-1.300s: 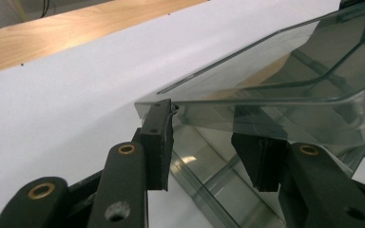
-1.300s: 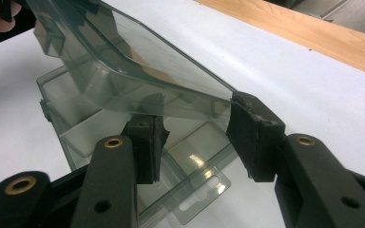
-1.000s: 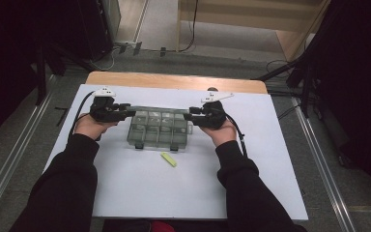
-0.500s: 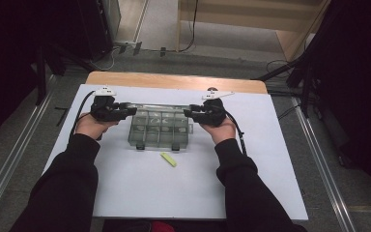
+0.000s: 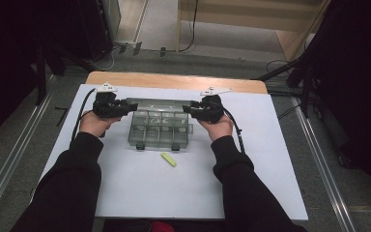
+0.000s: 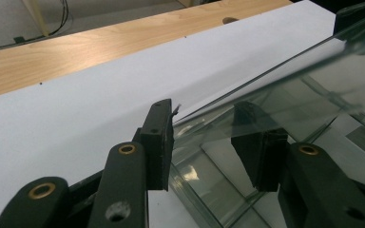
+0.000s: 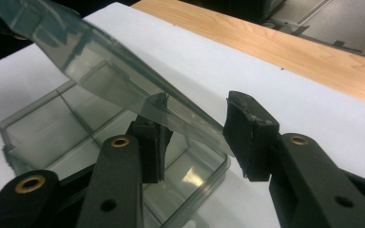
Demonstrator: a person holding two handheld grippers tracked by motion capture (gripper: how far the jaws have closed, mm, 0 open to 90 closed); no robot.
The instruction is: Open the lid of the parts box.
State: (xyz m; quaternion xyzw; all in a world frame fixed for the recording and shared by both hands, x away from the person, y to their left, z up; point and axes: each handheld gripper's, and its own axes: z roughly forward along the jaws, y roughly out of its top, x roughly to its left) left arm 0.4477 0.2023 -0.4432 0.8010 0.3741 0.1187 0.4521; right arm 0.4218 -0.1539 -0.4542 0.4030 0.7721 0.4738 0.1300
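Box: a clear plastic compartment box (image 5: 160, 129) sits in the middle of the white table cover (image 5: 183, 193), between the two hands, its two latches facing the person.
Lid: the transparent lid (image 7: 123, 90) is lifted and tilted, hinged along the far edge; both grippers work at its side ends.
Left gripper: the left gripper (image 6: 214, 142) has its jaws spread apart, straddling the lid's edge; one pad sits outside the plastic, the other shows through it, and neither seems to press on it.
Right gripper: the right gripper (image 7: 195, 137) is likewise released, jaws wide, with the lid's end corner passing between them.
Loose item: a small yellow-green piece (image 5: 168, 159) lies on the cover just in front of the box, apart from it.
Step in hand: I judge it to be swinging the lid about its hinge.
Doing it well: move both ends together at the same pace so the lid does not twist; keep the pads under the rim rather than pinching thin plastic; steady the base so it does not slide toward the wooden table edge (image 5: 174, 81).
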